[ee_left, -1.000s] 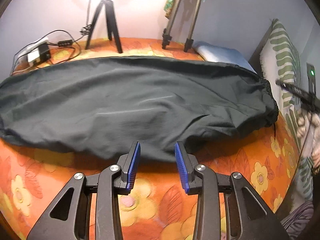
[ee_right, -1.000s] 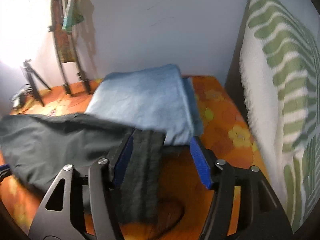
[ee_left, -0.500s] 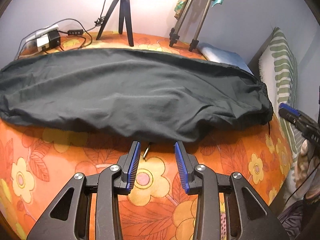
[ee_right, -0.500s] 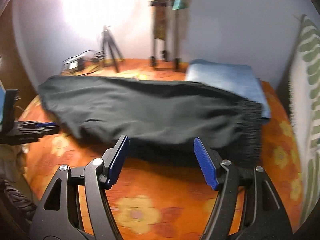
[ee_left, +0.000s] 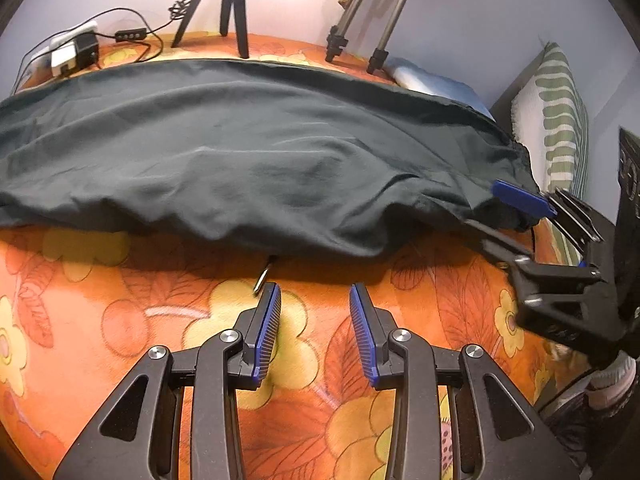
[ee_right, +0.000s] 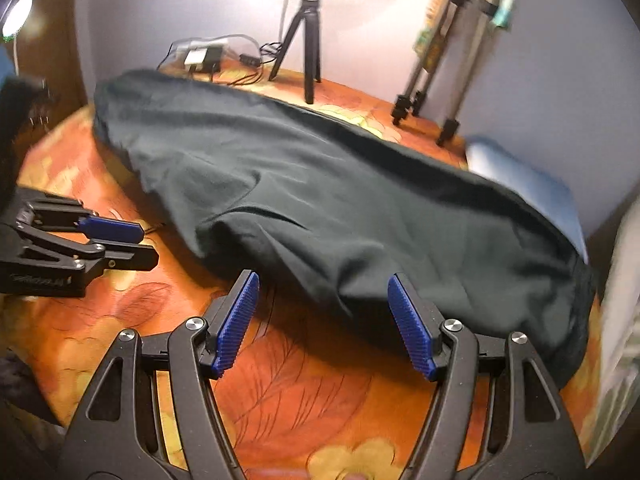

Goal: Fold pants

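Note:
Dark green-black pants (ee_left: 256,152) lie lengthwise across the orange flowered bedcover (ee_left: 140,320), with the waistband at the right. A thin metal-tipped cord (ee_left: 262,276) pokes out from under their near edge. My left gripper (ee_left: 314,292) is open over bare bedcover just short of that edge, with nothing between its pads. My right gripper (ee_right: 322,280) stands wide open at the near edge of the pants (ee_right: 340,208), close to the waist end, and its pads do not press the cloth. It also shows in the left wrist view as the right gripper (ee_left: 482,206). The left gripper (ee_right: 146,246) appears at the left of the right wrist view.
Along the back wall stand a small black tripod (ee_left: 228,4) and a silver tripod (ee_left: 372,20). A power adapter with cables (ee_left: 74,54) lies at the back left. A folded blue cloth (ee_left: 436,84) sits behind the waistband. A green-striped pillow (ee_left: 560,120) leans at the right.
My right gripper has swung left from the blue cloth and waistband end to the near edge of the pants, rolling as it went. The left gripper has drawn back slightly off the fabric.

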Demonstrator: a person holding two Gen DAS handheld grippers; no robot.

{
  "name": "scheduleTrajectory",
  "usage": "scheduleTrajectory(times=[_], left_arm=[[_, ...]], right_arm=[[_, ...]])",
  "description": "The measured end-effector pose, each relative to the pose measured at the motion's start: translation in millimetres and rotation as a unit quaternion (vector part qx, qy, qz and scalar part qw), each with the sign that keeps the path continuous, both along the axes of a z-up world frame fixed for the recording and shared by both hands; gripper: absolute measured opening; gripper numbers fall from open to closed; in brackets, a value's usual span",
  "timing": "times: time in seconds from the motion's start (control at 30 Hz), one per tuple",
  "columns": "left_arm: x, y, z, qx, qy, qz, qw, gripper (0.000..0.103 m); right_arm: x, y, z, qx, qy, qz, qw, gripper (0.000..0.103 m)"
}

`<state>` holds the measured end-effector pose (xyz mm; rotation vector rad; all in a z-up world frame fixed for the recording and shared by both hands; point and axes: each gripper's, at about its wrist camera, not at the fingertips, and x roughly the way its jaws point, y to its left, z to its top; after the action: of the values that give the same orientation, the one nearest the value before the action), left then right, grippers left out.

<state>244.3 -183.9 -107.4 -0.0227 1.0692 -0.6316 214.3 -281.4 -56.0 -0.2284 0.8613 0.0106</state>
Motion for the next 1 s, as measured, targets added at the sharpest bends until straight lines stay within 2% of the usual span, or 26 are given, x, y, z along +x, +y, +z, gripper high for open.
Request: scheduleTrajectory(times=[0.13,0.17,0.2,0.23,0.27,0.47,0.67,0.8,0.9,1.0], left_arm=[[2.6,-8.4,-3.7,0.008,-0.003,0.000,1.0000,0.034],[3.3,-10.8,-3.3,0.012,-0.007,-0.001,0.9999,0.034],[4.2,-12.1,-3.5,0.015,-0.009,-0.003,0.9998,0.034],[5.4,-14.2,-3.7,0.014,-0.010,-0.002,0.9998,0.034],[6.6,-15.2,-3.9,0.012,-0.010,-0.002,0.9999,0.034],[15.3,-27.9,-3.6,0.012,-0.021,-0.009,0.9997,0.034],[5.9,-50.1,2.0,0.020,-0.052,-0.043,0.9975,0.034],[1.1,-70.6,5.5,0.040,-0.079,-0.063,0.9941,0.034],[6.4,-82.2,2.0,0.072,-0.093,-0.055,0.9915,0.034],[18.8,-84.4,-4.3,0.067,-0.076,-0.033,0.9943,0.034]], right_arm=[[21.6,-0.7,-12.8,-0.013,0.018,0.011,1.000,0.070],[25.3,-2.6,-14.0,-0.012,0.020,0.012,1.000,0.062],[30.6,-6.5,-14.4,-0.008,0.021,0.010,1.000,0.042],[36.7,-10.7,-14.8,0.000,0.027,0.004,1.000,0.029],[41.3,-16.0,-14.4,0.012,0.031,-0.004,0.999,0.011],[62.7,-44.8,-4.6,0.107,0.024,-0.033,0.993,0.008],[75.2,-56.0,-10.4,0.126,0.029,-0.040,0.991,0.007],[75.0,-65.8,-11.3,0.155,0.035,-0.047,0.986,0.007],[76.0,-71.5,-11.9,0.165,0.038,-0.053,0.984,0.007],[74.3,-75.6,-13.1,0.176,0.041,-0.059,0.982,0.007]])
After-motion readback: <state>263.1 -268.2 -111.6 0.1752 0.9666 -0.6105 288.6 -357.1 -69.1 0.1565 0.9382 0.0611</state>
